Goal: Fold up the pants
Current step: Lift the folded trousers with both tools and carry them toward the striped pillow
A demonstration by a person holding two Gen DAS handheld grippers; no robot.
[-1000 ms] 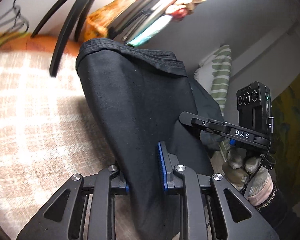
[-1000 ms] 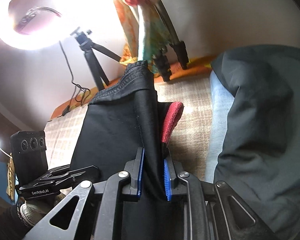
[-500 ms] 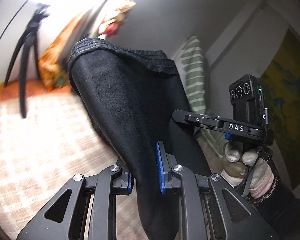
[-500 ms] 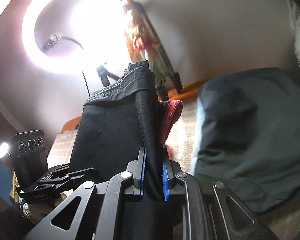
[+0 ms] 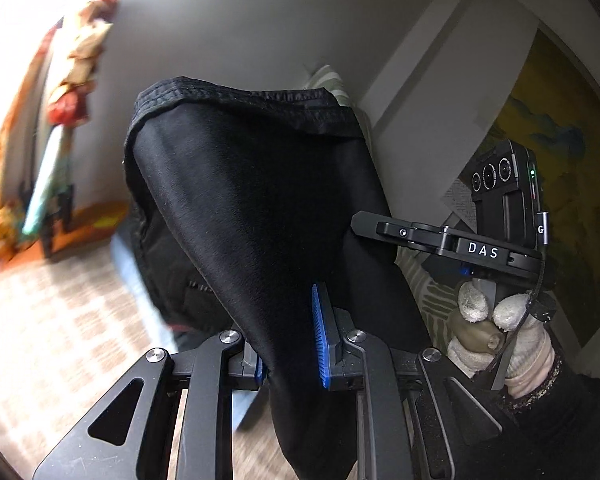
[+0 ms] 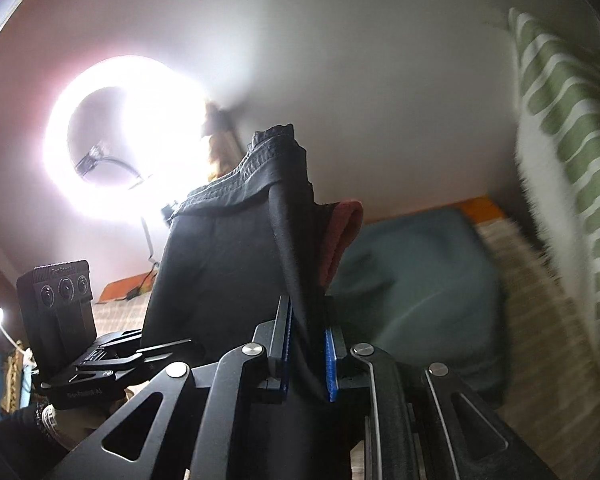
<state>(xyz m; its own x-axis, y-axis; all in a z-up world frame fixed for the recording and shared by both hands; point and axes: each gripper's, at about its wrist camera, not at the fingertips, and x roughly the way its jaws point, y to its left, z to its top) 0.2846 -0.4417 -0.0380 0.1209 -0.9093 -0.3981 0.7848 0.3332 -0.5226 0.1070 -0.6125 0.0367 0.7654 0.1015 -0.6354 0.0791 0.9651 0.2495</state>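
Observation:
Black pants [image 5: 260, 208] hang in the air, stretched between both grippers, the stitched hem edge uppermost. My left gripper [image 5: 290, 340] is shut on one bunched edge of the cloth, blue pads pressing it. In the left wrist view the right gripper [image 5: 364, 228] bites the far edge, held by a gloved hand [image 5: 496, 332]. Seen from the right wrist, the pants [image 6: 228, 264] rise from my right gripper [image 6: 306, 352], shut on a fold. The left gripper [image 6: 168, 350] holds the pants' left edge there. A red cloth [image 6: 344, 236] peeks out behind the pants.
A checked bedspread [image 5: 60, 340] lies below. A teal-grey garment [image 6: 412, 288] is heaped on the bed to the right, near a green-striped pillow [image 6: 572, 136]. A bright ring light [image 6: 120, 140] glares at the back. Colourful cloth [image 5: 56, 120] hangs at the wall.
Both grippers have risen with the pants, lifting them off the bed. The views have tilted up: more wall and ring light show, less bedspread.

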